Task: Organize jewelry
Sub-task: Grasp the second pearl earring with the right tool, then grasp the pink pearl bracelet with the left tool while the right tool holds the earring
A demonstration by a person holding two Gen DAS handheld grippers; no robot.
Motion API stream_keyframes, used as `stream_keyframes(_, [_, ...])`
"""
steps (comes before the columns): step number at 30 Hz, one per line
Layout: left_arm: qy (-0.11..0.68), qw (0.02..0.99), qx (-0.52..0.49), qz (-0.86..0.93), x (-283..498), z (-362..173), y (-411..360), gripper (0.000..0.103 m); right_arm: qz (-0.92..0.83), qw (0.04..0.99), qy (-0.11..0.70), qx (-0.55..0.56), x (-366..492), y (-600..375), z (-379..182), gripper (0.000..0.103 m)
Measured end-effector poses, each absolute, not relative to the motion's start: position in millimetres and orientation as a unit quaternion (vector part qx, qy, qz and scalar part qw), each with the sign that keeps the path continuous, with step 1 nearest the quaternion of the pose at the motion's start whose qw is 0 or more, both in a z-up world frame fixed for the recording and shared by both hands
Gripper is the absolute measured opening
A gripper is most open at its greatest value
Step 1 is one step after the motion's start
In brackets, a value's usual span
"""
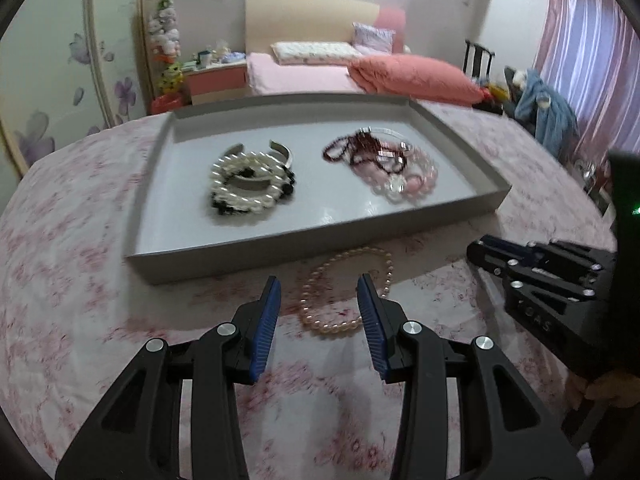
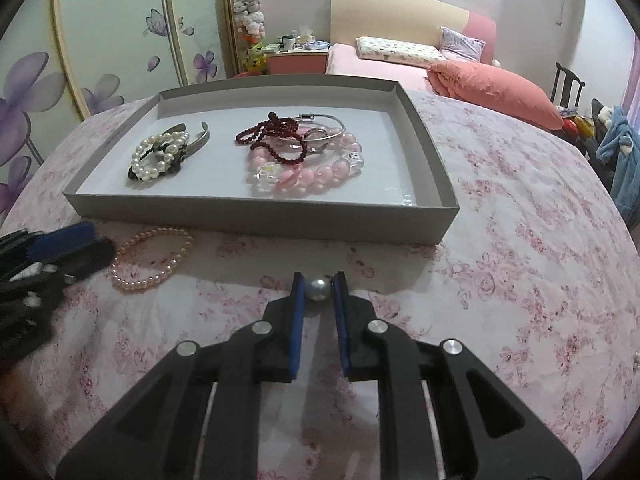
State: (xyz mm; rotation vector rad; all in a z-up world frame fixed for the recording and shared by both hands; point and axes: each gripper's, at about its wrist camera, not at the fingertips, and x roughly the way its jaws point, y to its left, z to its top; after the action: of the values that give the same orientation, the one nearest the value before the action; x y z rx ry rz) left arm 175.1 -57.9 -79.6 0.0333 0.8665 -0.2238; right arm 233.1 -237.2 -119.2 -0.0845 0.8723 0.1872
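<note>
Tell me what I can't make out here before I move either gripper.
- Pearl in right gripper: its far side and any attached piece, hidden by the pads.
- White pearl pile in tray: blurred in the left view.
- Pink pearl bracelet: partly behind left gripper.

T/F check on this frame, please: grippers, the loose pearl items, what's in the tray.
1. The right gripper is shut on a single large pearl. True.
2. The pink pearl bracelet lies inside the grey tray. False: it lies on the floral cloth in front of the tray.
3. The left gripper holds the bracelet. False: its jaws are open above it.
4. The tray holds two separate piles: a white pearl pile and a red and pink bead pile. True.
5. The tray has a lid on. False: it is open.
</note>
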Motion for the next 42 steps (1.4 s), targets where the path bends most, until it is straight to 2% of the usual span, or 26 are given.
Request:
stream_keyframes(5, [0.434,0.896,0.050,-0.081,181,-92,-59,0.036,0.093,0.901,0.422,-0.040,234,-237,-119,0.015])
stream_keyframes(18, [0.436,0.898,0.045,-0.024,164,-90,6,0.037,0.128,0.897,0.420,-0.054,227,-214,-121,0.016])
stream_keyframes(23, [0.430,0.901,0.035,-0.048,158,-91,5,0.044,0.130,0.896,0.421,-0.051,227,-215,-121,0.016])
stream_keyframes(39, [0.430,0.901,0.036,-0.049,159,-92,3,0.045,0.130,0.896,0.421,-0.050,226,-215,-121,0.016])
stream_keyframes(40, [0.430,0.901,0.036,-0.049,159,-92,3,0.045,0.130,0.896,0.421,-0.050,226,-215,-121,0.016])
stream_keyframes(42, [0.428,0.902,0.038,-0.047,158,-91,3,0.033,0.129,0.896,0.421,-0.051,226,-214,-121,0.016])
